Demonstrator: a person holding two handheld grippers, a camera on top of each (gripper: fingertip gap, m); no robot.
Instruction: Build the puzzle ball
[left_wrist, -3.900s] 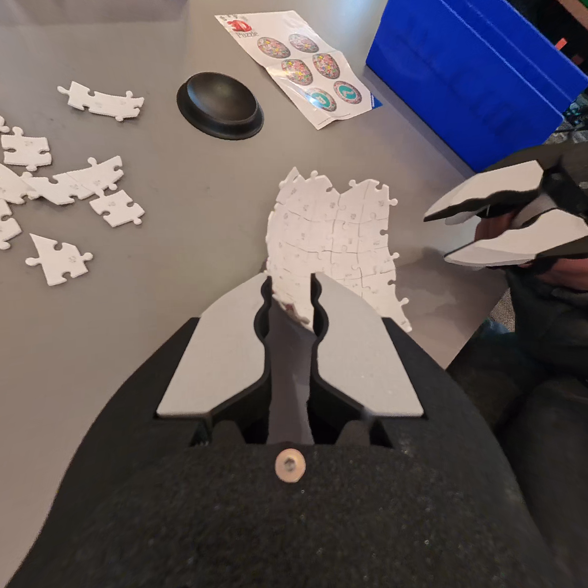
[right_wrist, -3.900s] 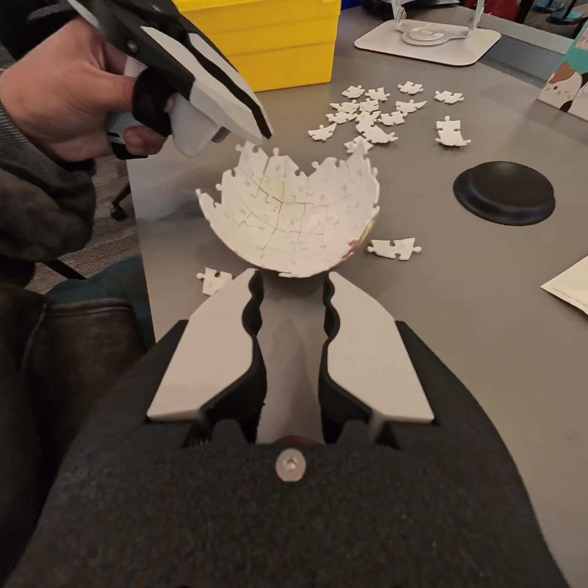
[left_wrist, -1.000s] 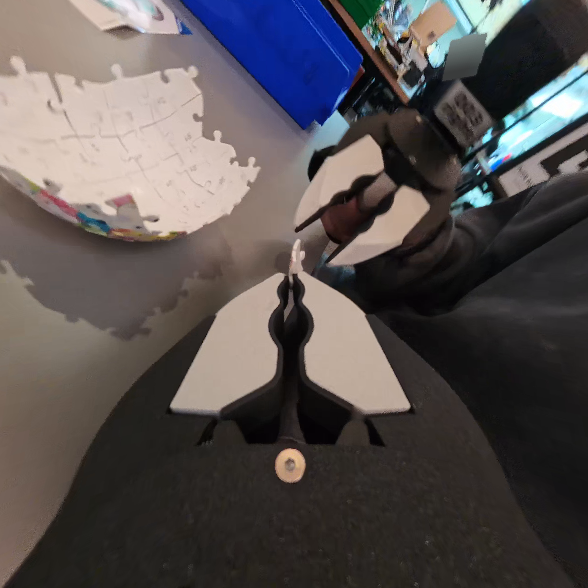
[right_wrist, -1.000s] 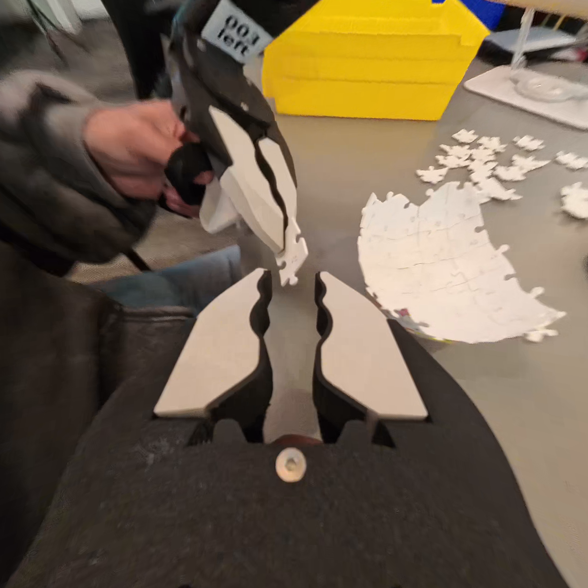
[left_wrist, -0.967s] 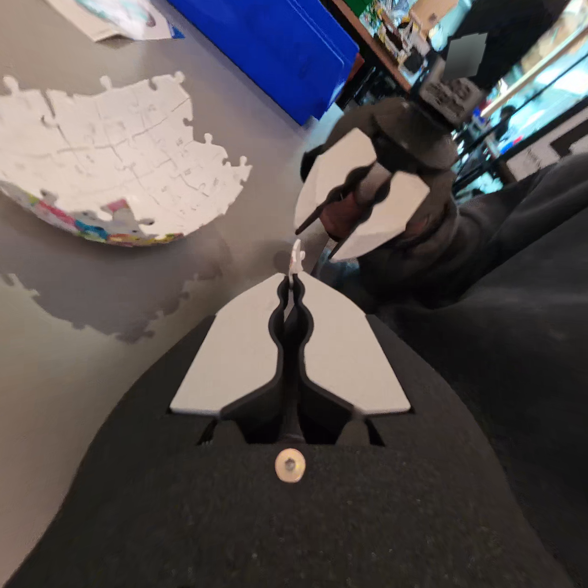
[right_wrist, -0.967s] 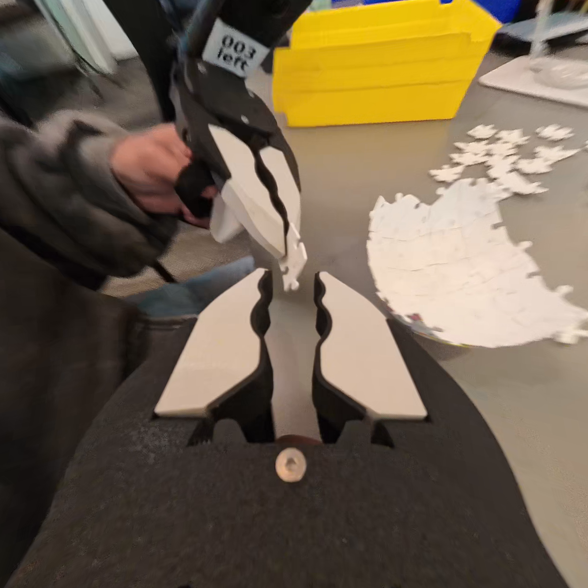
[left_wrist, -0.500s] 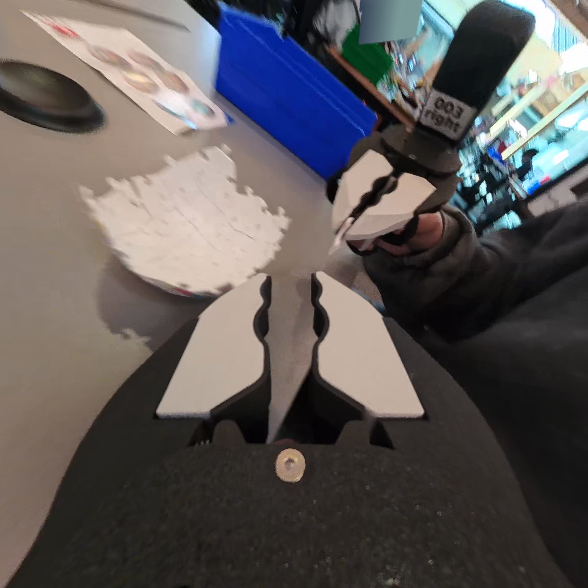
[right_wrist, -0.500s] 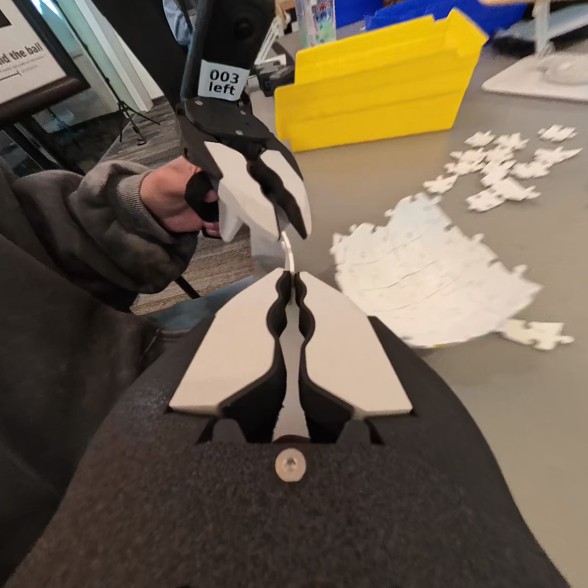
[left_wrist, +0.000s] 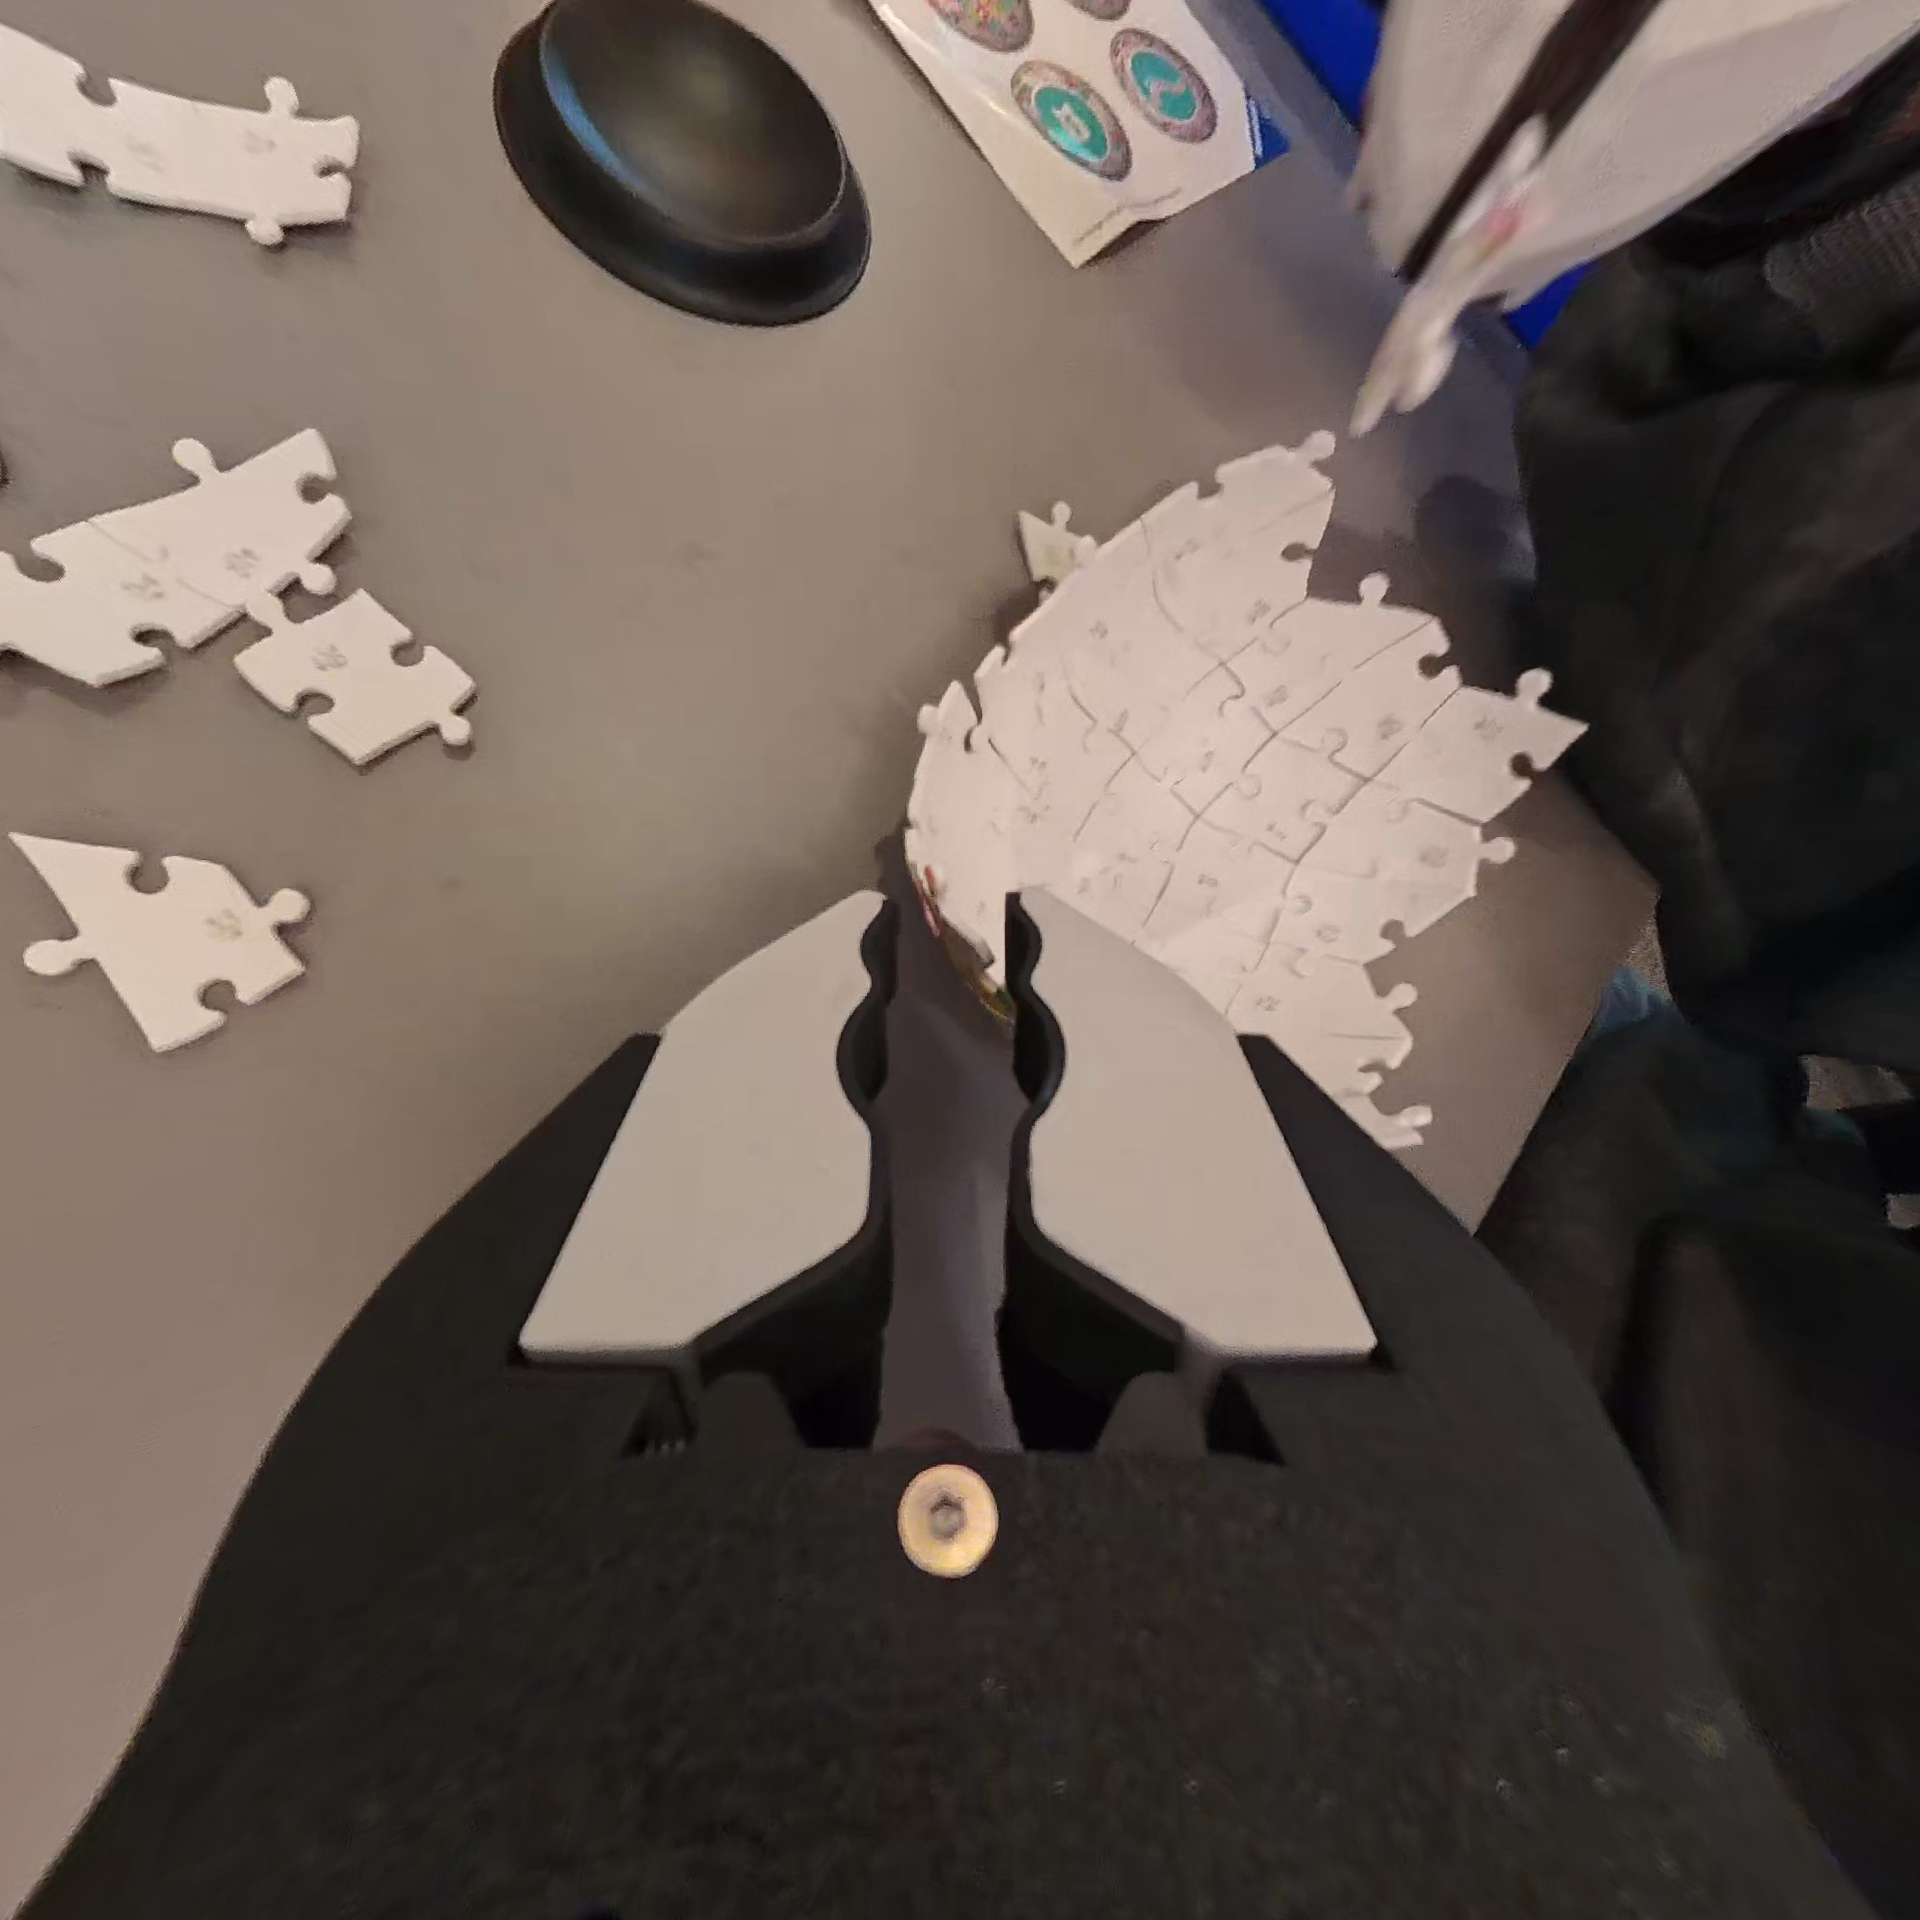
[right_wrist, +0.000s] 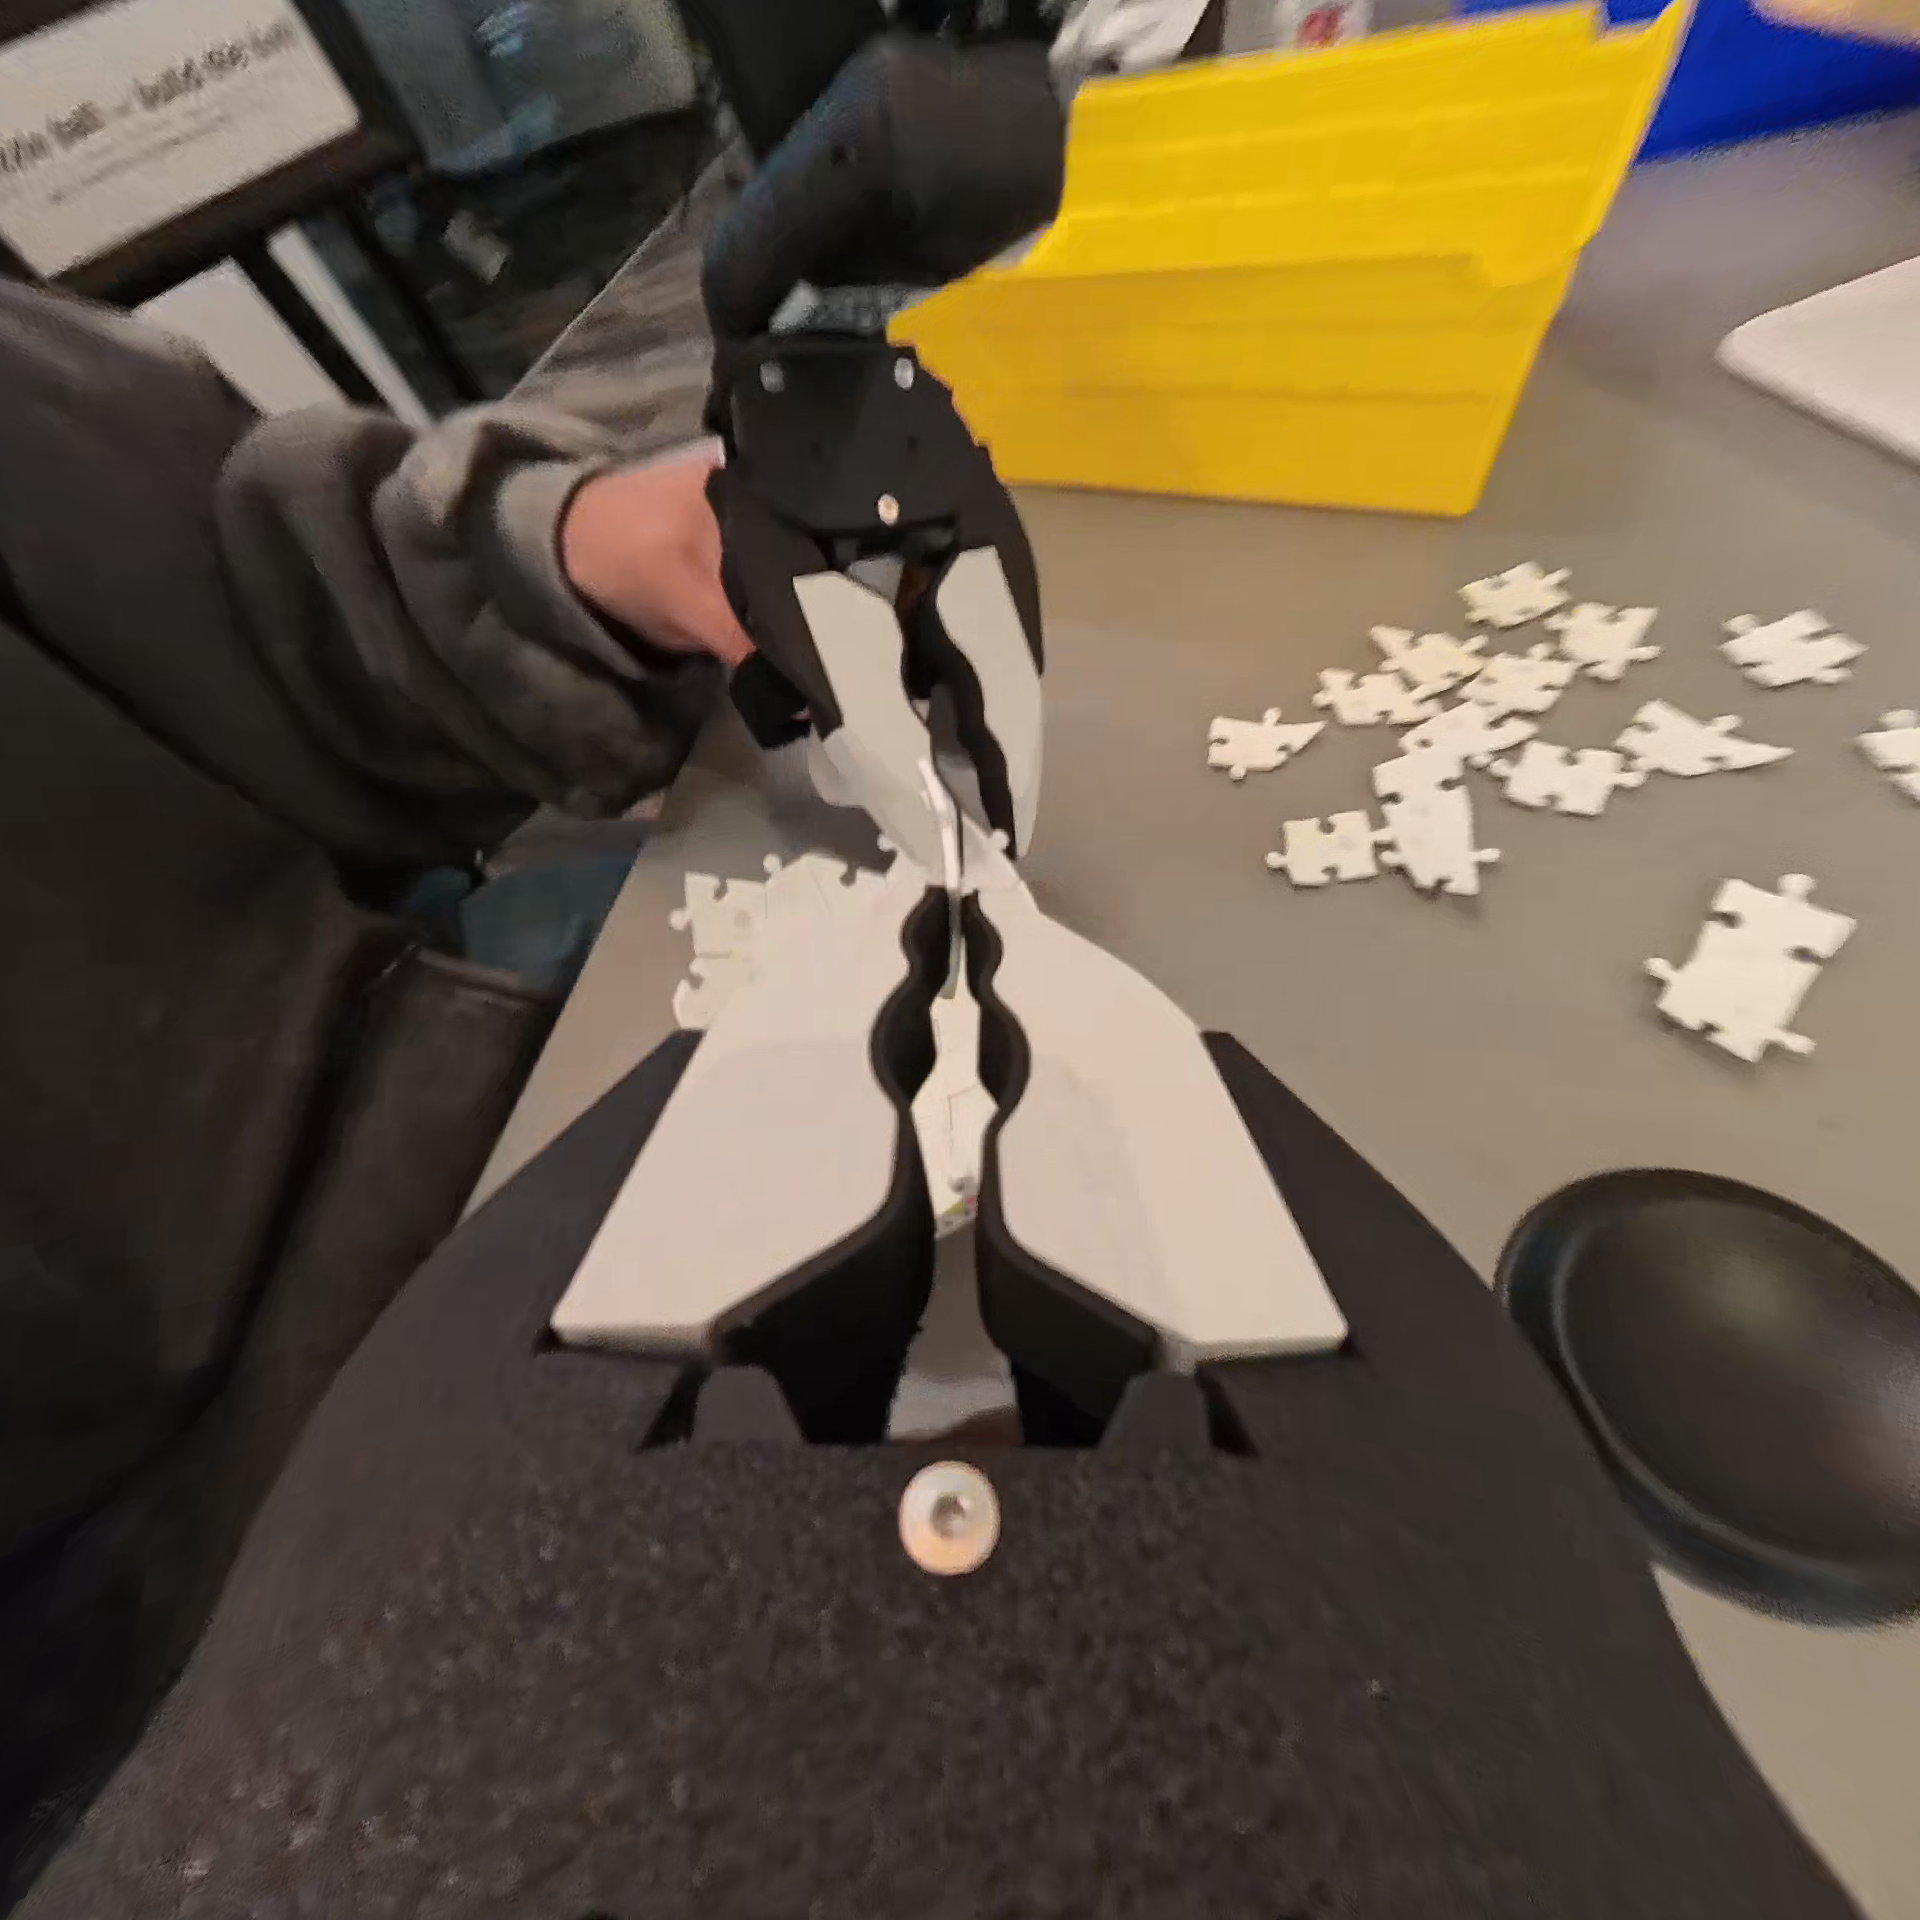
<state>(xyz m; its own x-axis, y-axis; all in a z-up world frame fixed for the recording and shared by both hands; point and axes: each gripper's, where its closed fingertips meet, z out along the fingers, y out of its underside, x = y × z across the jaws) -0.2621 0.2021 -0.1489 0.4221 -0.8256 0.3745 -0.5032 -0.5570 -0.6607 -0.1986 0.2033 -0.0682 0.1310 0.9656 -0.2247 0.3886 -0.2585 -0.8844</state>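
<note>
Compared with half a second ago, your left gripper (left_wrist: 943, 914) has swung back over the bench (left_wrist: 623, 499), its fingers parted and empty, tips just at the near rim of the half-built puzzle shell (left_wrist: 1226, 790). Your right gripper (right_wrist: 954, 909) still holds its fingers closed on the single puzzle piece (right_wrist: 943, 831), carried over from the left a second ago.

The shell lies near the bench's edge, white inner face up, its long axis running from the left gripper's tips away toward the right; a coloured strip of outer face shows at the near rim. The held piece stands edge-on, its long axis in line with the right fingers, hanging above the shell's far rim.

The bench is grey. On it lie loose white pieces (left_wrist: 353, 675), a black dished stand (left_wrist: 681, 156), a printed leaflet (left_wrist: 1091, 114) and a yellow bin (right_wrist: 1299, 312).
</note>
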